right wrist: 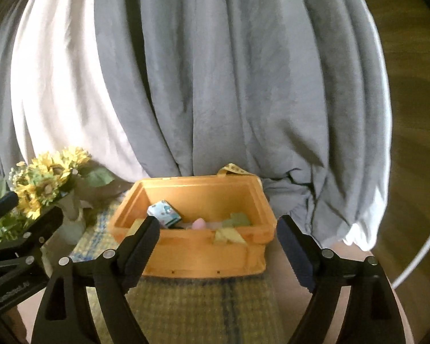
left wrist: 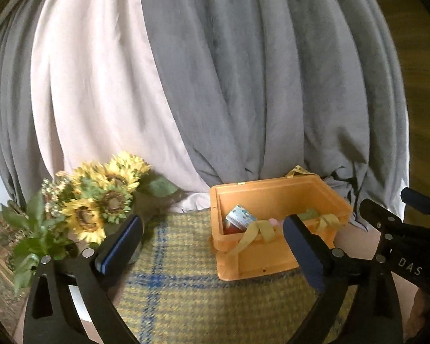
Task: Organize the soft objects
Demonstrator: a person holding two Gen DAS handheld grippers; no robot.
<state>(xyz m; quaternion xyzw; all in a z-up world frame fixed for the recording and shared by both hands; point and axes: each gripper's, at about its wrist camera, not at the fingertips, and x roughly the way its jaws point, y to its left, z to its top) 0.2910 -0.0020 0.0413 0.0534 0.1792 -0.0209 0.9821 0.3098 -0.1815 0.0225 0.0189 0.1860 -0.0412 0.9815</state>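
Both jaws gape empty, left gripper [left wrist: 212, 242] and right gripper [right wrist: 219, 242] hovering over the plaid cloth [left wrist: 186, 286] before the orange bin [right wrist: 197, 246], where soft pieces already sit, likely gathered, sunflowers [left wrist: 100, 197] and curtain [right wrist: 215, 86] beyond.

Both views are softly lit by daylight that filters through the pale curtain [left wrist: 80, 86] at the upper left, where the fabric is nearly washed out, while the grey curtain [right wrist: 229, 86] beside it is left dim and marked by deep fold shadows. Strong fisheye bending is seen toward the edges, with black vignetted corners, and the right margins are smeared into brownish streaks. A slight overall softness is noted, the sunflowers [left wrist: 100, 197] and the contents of the orange box [right wrist: 197, 246] being rendered without crisp detail and the box interior kept in shade.
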